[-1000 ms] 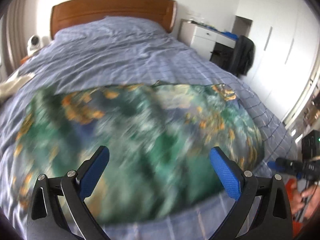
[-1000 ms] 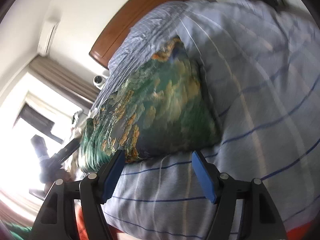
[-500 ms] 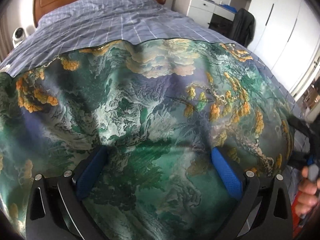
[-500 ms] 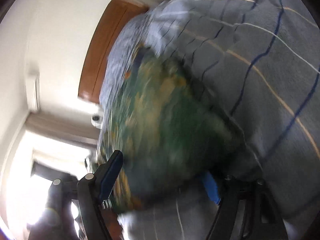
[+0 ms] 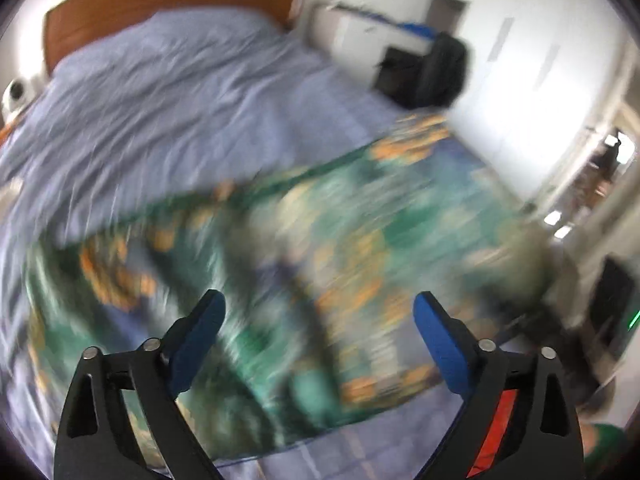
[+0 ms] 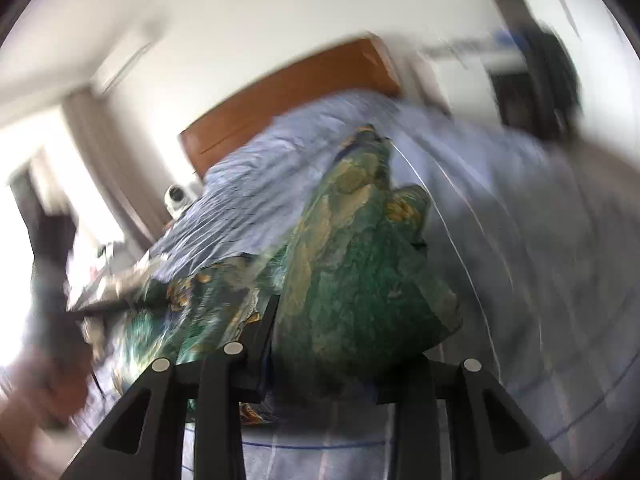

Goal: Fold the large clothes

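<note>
A large green garment with orange and cream print (image 5: 320,280) lies spread on the blue checked bed cover (image 5: 160,120). My left gripper (image 5: 318,316) hovers above its near part, blue pads (image 5: 200,320) wide apart, nothing between them. In the right wrist view a bunched corner of the garment (image 6: 360,280) rises between the jaws of my right gripper (image 6: 344,328) and hides the pads. Those jaws are closing on the cloth. The cloth looks sharp while the room behind it is smeared, so it moves with the gripper.
A wooden headboard (image 5: 168,0) stands at the far end of the bed. A white dresser (image 5: 352,32) and a dark chair (image 5: 436,72) are at the far right. A small white device (image 6: 176,196) sits by the curtained window (image 6: 60,200). White wardrobe doors (image 5: 532,80) line the right wall.
The left gripper pulled back and up from the garment, still open. The right gripper swung round, closed on the garment's corner and lifted it off the bed.
</note>
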